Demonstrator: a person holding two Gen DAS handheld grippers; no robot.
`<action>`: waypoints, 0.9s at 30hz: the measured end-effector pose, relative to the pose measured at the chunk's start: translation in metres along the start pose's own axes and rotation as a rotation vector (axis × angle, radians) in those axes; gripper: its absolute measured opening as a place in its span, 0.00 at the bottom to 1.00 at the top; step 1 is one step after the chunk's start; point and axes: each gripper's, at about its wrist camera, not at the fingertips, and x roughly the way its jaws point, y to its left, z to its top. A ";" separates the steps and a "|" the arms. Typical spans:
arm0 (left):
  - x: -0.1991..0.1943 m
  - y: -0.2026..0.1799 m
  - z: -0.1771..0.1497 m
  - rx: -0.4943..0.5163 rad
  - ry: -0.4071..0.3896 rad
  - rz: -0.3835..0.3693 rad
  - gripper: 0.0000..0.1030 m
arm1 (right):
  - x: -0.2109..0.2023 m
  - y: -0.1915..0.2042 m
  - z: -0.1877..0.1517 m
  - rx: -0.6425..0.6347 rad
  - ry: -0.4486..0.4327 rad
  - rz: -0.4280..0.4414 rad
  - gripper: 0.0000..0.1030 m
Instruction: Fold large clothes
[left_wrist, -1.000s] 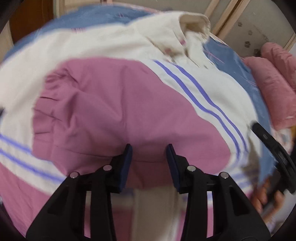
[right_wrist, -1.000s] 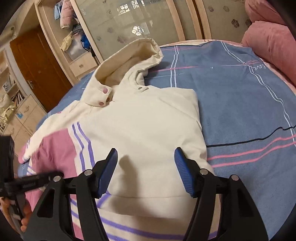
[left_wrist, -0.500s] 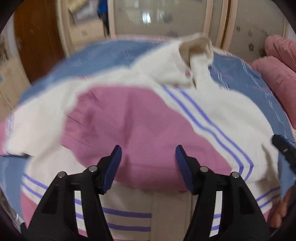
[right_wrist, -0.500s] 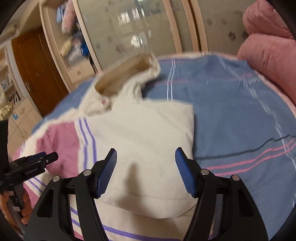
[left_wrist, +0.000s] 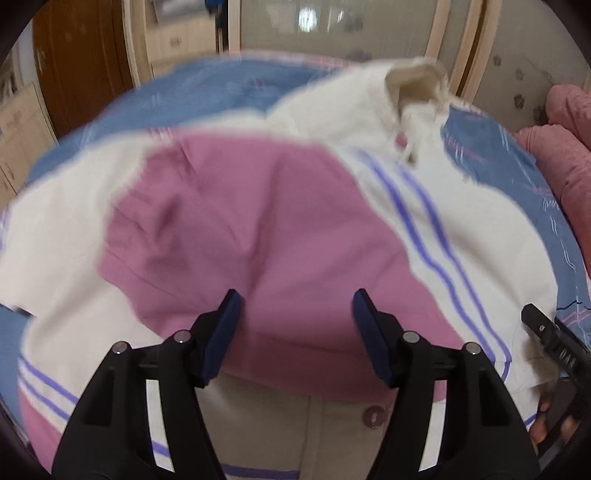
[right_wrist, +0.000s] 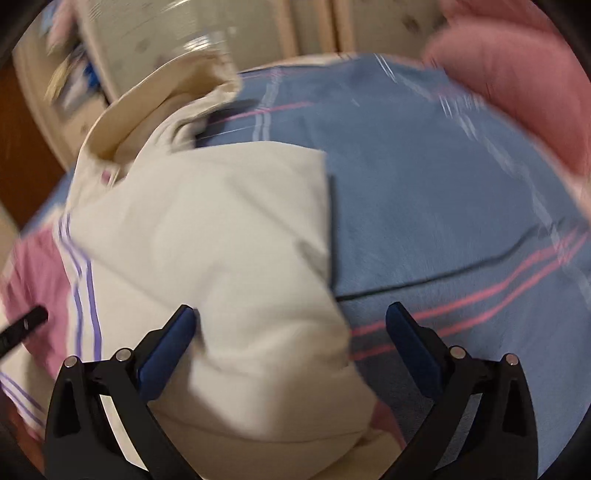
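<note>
A cream hooded jacket (left_wrist: 424, 206) with pink panels and purple stripes lies spread on the blue bed. In the left wrist view a pink sleeve (left_wrist: 258, 236) lies folded across its front. My left gripper (left_wrist: 297, 314) is open and empty just above the pink sleeve's near edge. In the right wrist view the jacket (right_wrist: 221, 258) shows a cream sleeve folded over its front, hood (right_wrist: 162, 99) at the far end. My right gripper (right_wrist: 291, 325) is open and empty over the jacket's right edge. The right gripper's tip (left_wrist: 550, 332) shows at the left view's right edge.
The blue striped bedsheet (right_wrist: 443, 203) covers the bed to the right of the jacket. Pink pillows (right_wrist: 517, 85) lie at the far right. A wardrobe with glass doors (left_wrist: 314, 26) and a wooden door (left_wrist: 81, 62) stand beyond the bed.
Both grippers have opened wider and drawn back from the jacket. The right wrist view has swung toward the jacket's right edge and is blurred by motion.
</note>
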 end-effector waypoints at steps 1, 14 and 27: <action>-0.008 0.000 0.004 0.012 -0.057 0.029 0.71 | -0.003 -0.003 0.001 0.018 -0.009 0.002 0.99; 0.043 0.019 -0.003 0.014 0.041 0.049 0.80 | -0.015 0.083 -0.023 -0.320 -0.026 0.238 0.81; 0.039 0.018 -0.011 0.021 0.006 0.051 0.80 | -0.020 0.053 -0.016 -0.222 -0.084 0.051 0.81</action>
